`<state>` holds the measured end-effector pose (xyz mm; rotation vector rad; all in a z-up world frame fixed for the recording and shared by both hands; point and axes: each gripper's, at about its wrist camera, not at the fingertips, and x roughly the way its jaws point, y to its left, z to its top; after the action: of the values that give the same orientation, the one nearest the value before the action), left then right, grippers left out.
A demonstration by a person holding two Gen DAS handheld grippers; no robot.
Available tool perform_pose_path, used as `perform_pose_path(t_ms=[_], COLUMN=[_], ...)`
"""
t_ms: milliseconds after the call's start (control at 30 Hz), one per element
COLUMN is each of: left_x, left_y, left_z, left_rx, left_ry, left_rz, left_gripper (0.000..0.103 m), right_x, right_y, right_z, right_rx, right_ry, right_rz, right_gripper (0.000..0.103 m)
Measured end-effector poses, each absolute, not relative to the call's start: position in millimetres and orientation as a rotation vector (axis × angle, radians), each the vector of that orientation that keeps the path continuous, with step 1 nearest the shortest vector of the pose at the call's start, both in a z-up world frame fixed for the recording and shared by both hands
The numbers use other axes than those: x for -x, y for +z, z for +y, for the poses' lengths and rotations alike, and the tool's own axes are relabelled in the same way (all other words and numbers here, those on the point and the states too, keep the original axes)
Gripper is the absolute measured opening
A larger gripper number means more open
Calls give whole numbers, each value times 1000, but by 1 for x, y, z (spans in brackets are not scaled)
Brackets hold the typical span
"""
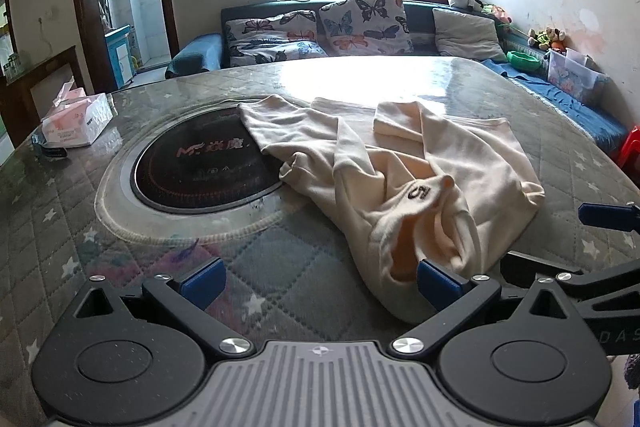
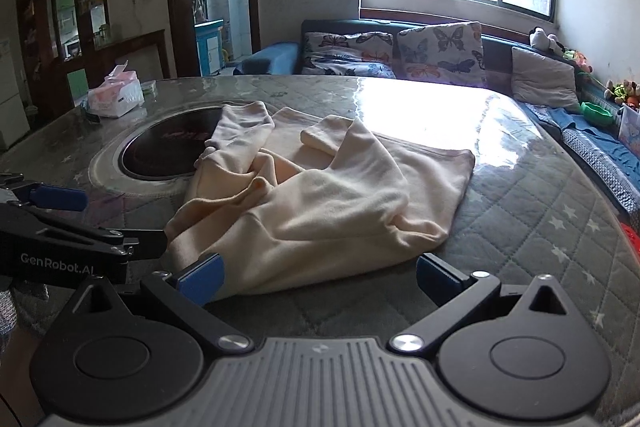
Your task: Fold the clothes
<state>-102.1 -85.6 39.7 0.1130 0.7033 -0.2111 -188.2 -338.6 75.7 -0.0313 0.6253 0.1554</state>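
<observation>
A cream long-sleeved top lies crumpled on the round quilted table, its collar with a black label toward me and both sleeves stretched toward the far side. It also shows in the right wrist view. My left gripper is open and empty just short of the collar; its right pad touches the near hem. My right gripper is open and empty, with the top's near edge lying between its fingers. The right gripper shows at the right edge of the left wrist view.
A round black induction hob is set into the table's middle, with one sleeve lying over its edge. A pink tissue box stands at the far left. A sofa with butterfly cushions runs behind the table.
</observation>
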Motion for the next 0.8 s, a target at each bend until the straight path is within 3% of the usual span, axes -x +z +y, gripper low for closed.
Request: perform_pose_path(t_ms=[367,567,800], left_x=[70,48,14], left_y=[47,50,55], left_z=[-88,-92,-98], left_rx=[-123,-132,-113], left_ry=[-215,-245,-319], left_rz=[702,694,685], left_gripper=[103,101,79], right_x=[154,124,77], right_y=[86,90,91], right_z=[-347,-354,-365], right_rx=[23,0,-37], right_ry=[149,154,136], right_rz=[630,638,660], right_gripper=[102,94,83])
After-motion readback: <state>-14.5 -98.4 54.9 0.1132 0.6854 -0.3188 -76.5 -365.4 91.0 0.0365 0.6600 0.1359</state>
